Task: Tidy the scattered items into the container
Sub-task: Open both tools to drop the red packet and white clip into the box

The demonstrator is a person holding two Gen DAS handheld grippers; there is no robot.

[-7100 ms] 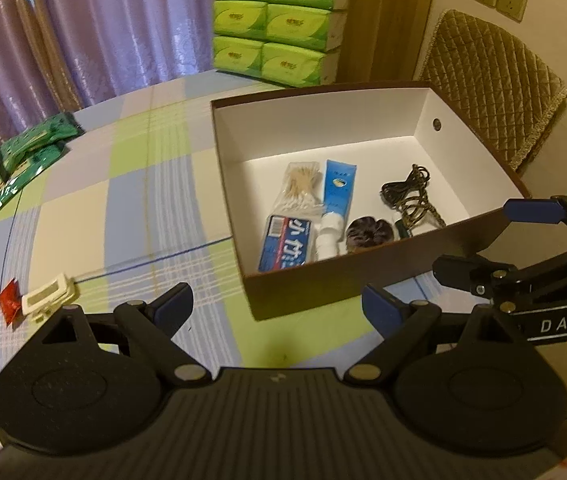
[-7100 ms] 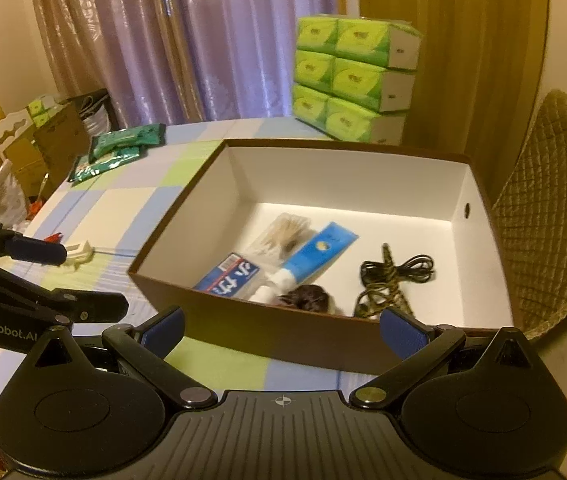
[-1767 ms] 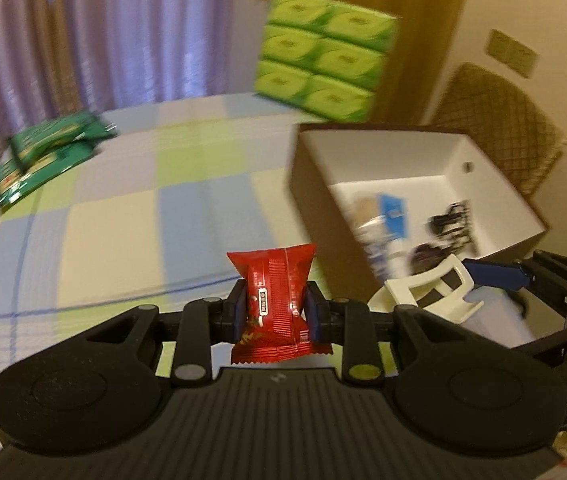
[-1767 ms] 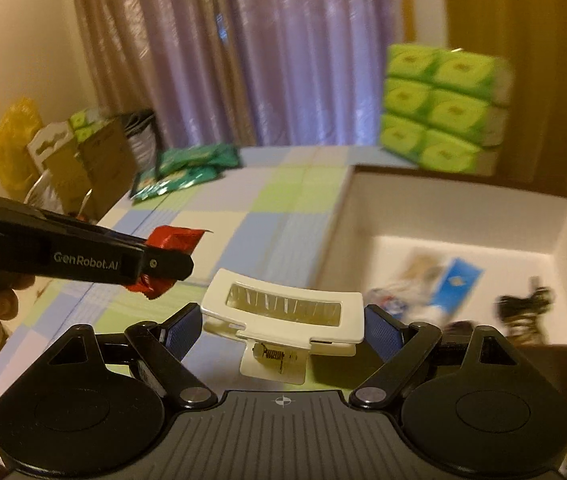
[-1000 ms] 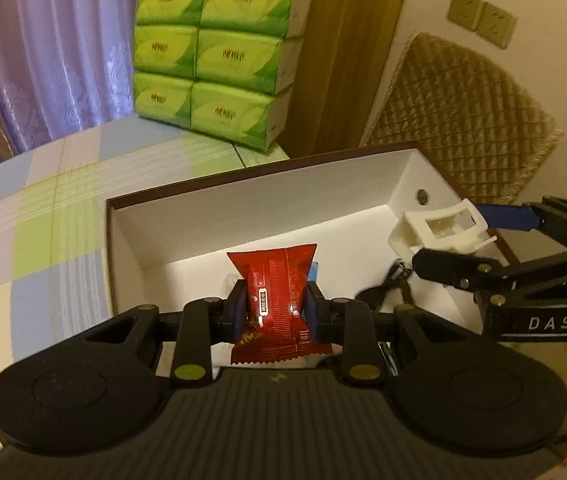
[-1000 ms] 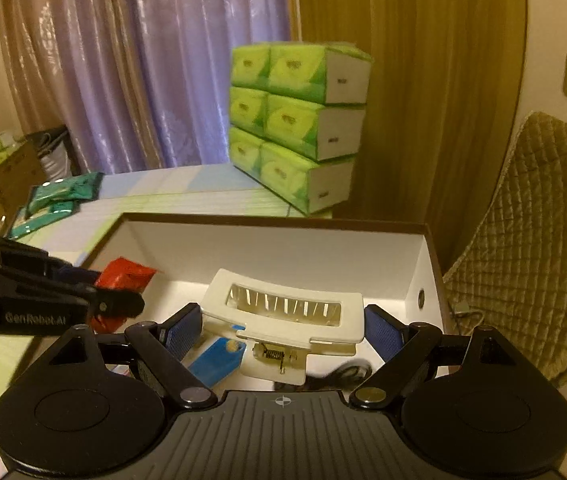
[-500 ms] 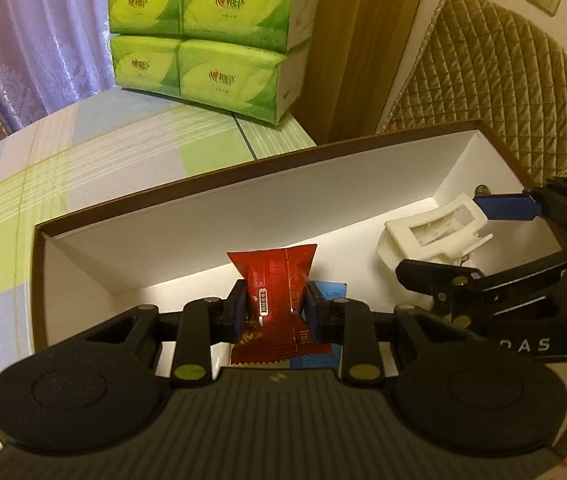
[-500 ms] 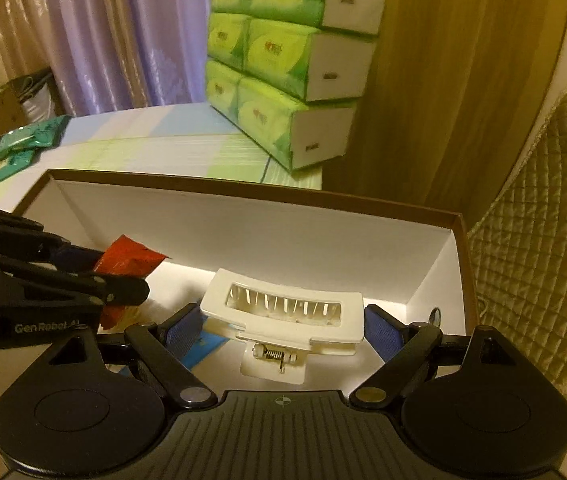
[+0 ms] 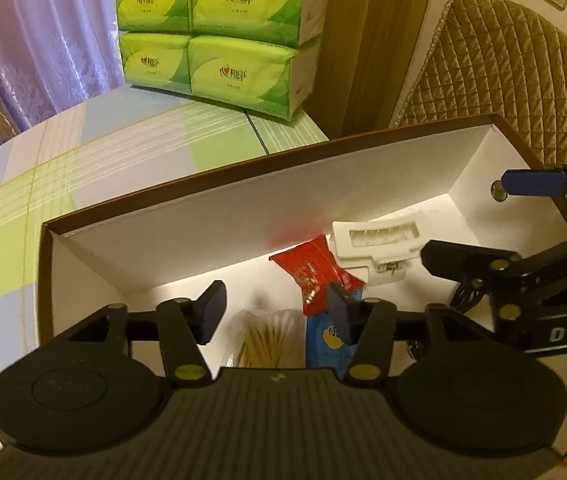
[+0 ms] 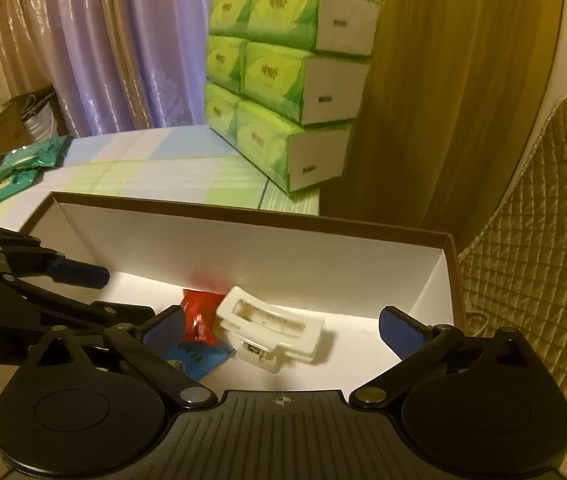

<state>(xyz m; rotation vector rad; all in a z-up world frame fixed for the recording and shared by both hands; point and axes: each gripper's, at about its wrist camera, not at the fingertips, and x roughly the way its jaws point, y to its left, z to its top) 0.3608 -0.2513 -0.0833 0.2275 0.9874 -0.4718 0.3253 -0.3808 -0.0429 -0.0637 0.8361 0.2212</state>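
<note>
Brown box beneath both grippers; left gripper and right gripper spread wide, empty; white clip just ahead of right gripper, touching red packet ahead of left

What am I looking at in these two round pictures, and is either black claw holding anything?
Each picture comes from a fisheye camera on a hand-held gripper that a person carries, looking along its two fingers. The left hand-held gripper and the right hand-held gripper both hang open over a brown box on a checked tablecloth. Neither holds anything. Inside the box lie a red snack packet, a white hair clip, a blue tube and cotton swabs. Green tissue packs are stacked behind the box.
</note>
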